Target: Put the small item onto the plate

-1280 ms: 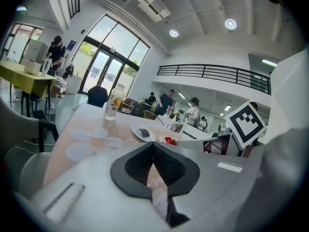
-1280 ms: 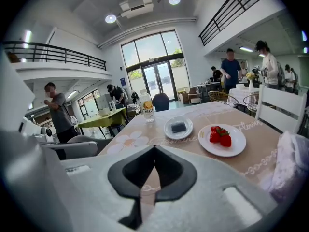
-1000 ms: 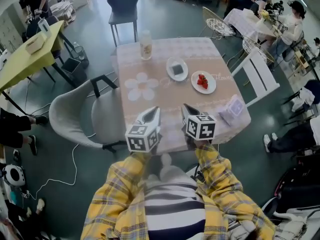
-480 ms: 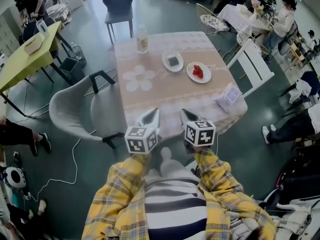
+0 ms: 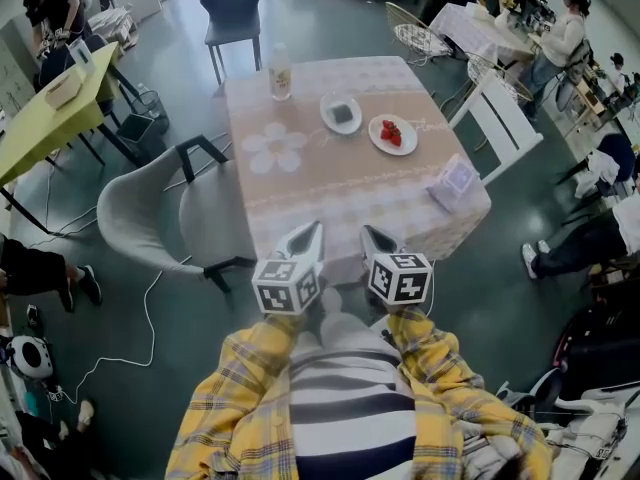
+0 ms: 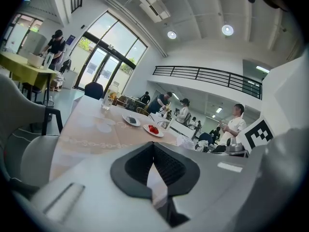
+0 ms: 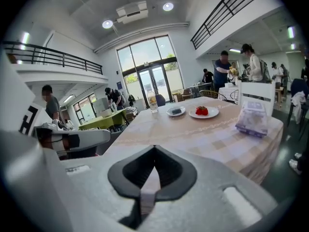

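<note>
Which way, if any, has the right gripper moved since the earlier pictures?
Yes. The right gripper has drawn back, farther from the red-fruit plate.

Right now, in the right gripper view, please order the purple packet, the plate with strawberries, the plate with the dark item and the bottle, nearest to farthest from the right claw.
From the right claw:
1. purple packet, near right table edge.
2. plate with strawberries, farther, right of centre.
3. plate with the dark item, beyond it, leftward.
4. bottle, far end.

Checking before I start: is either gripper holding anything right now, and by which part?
Nothing is held. The left gripper and the right gripper both have their jaws together with nothing between them.
</note>
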{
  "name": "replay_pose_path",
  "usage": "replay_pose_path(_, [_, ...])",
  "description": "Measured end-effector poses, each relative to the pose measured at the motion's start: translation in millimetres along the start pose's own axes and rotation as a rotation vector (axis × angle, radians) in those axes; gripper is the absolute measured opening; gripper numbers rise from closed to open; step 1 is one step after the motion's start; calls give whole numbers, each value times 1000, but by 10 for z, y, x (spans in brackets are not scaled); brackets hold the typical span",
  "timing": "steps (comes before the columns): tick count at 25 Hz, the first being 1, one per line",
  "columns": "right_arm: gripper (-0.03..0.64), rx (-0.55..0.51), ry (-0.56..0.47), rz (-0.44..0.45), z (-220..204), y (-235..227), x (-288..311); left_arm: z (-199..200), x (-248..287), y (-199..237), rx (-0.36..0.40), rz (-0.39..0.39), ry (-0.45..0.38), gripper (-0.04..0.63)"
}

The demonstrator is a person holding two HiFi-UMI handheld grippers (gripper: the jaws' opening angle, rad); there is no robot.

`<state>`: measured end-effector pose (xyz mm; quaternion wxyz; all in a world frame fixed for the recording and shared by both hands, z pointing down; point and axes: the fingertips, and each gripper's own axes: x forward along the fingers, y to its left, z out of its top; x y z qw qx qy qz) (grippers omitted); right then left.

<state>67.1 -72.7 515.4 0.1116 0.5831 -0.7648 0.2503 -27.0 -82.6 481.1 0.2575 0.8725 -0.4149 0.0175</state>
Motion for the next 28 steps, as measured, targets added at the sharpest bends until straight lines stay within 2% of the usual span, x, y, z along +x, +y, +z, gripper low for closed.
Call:
replay_pose_path(7, [-5, 13, -18, -5, -72, 24, -168, -76, -123, -70, -30, 1, -11, -12])
replay_pose_path(14, [-5, 20, -29, 4, -76, 40, -198, -112, -161, -103, -18, 2, -7, -12])
replay_pose_path(28, [-5, 24, -38, -1, -87, 63, -257, -145, -210, -100, -43, 4, -2, -12])
